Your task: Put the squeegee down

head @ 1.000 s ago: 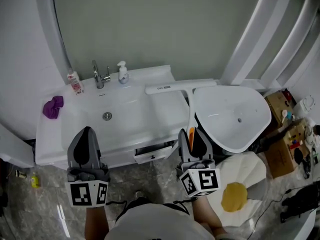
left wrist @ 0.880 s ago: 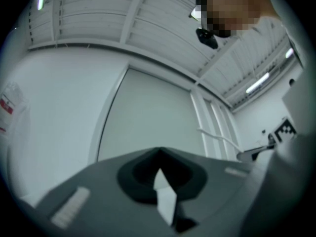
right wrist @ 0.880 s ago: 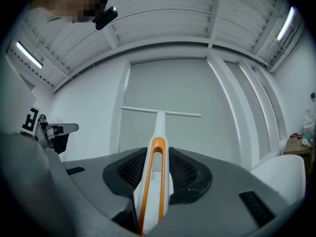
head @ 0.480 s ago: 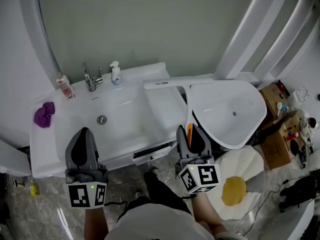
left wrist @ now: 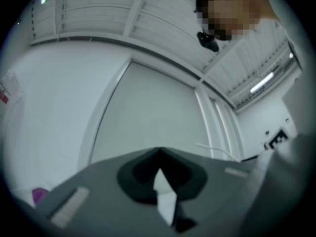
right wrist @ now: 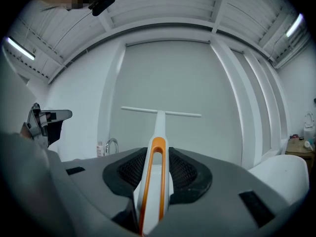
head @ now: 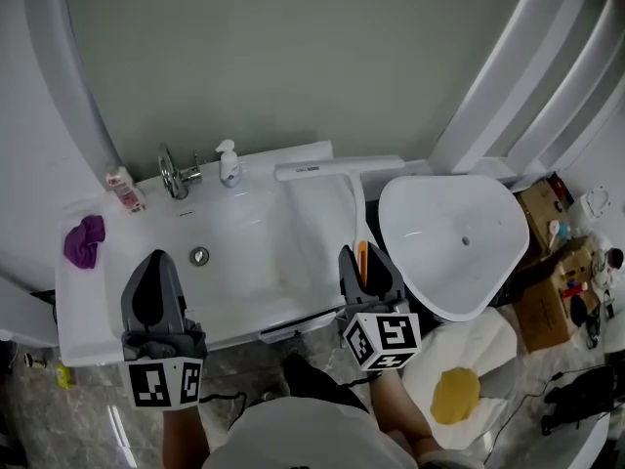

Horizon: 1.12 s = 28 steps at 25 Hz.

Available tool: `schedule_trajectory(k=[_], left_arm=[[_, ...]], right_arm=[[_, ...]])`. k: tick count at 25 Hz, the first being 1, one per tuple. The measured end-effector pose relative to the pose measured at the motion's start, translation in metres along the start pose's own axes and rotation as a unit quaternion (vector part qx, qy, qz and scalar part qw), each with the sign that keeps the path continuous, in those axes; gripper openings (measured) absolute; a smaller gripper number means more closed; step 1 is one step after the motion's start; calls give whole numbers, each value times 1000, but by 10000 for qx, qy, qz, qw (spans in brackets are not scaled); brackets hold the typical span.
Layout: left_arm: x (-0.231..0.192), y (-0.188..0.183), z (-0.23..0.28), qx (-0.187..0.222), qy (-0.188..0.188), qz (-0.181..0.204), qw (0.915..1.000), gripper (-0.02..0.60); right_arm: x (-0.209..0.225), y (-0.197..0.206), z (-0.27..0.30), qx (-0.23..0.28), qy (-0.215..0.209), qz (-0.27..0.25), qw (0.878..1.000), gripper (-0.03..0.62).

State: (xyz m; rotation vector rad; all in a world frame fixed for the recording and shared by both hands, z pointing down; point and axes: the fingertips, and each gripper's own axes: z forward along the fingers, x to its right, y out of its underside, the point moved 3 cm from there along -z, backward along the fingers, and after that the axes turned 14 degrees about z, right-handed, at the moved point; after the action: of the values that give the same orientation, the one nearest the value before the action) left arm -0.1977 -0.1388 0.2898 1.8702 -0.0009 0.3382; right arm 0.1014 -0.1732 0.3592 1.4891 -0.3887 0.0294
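My right gripper (head: 366,255) is shut on the orange-and-white handle of the squeegee (head: 356,211). The squeegee's long white blade (head: 339,168) lies crosswise ahead, over the back of the white vanity top (head: 312,203) near the wall. In the right gripper view the handle (right wrist: 157,154) runs straight out between the jaws to the blade (right wrist: 161,113). My left gripper (head: 156,264) hangs over the front edge of the sink basin (head: 234,237), with its jaws together (left wrist: 160,154) and nothing in them.
A chrome faucet (head: 174,174), a soap dispenser (head: 229,163) and a pink-labelled bottle (head: 123,189) stand along the back of the vanity. A purple cloth (head: 83,239) lies at its left end. A white bowl-shaped fixture (head: 459,252) is at right, with cardboard boxes (head: 547,213) beyond.
Both grippers have moved forward over the vanity's front edge. The squeegee has travelled with the right gripper, still held, and its blade is now nearer the wall.
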Motion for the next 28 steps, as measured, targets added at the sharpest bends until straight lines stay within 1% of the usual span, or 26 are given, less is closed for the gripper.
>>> schedule_trajectory(k=[5,10,16,28], left_arm=[[4,8,31,-10,-96,17,10000,8],[6,17,52,-113,-219,46,9997,8],[8,23,67,-253,-401,112,9988,8],[3,40,90,-452,-682,179,9965,8]], right_arm=[[22,9,45,-324,-69,13,9995,130],[43,31,83,-735,-66,138,9972,130],[70,63,121,-1315,20,342,9907,130],[96,114,183,-2068,128,273,9779,130]])
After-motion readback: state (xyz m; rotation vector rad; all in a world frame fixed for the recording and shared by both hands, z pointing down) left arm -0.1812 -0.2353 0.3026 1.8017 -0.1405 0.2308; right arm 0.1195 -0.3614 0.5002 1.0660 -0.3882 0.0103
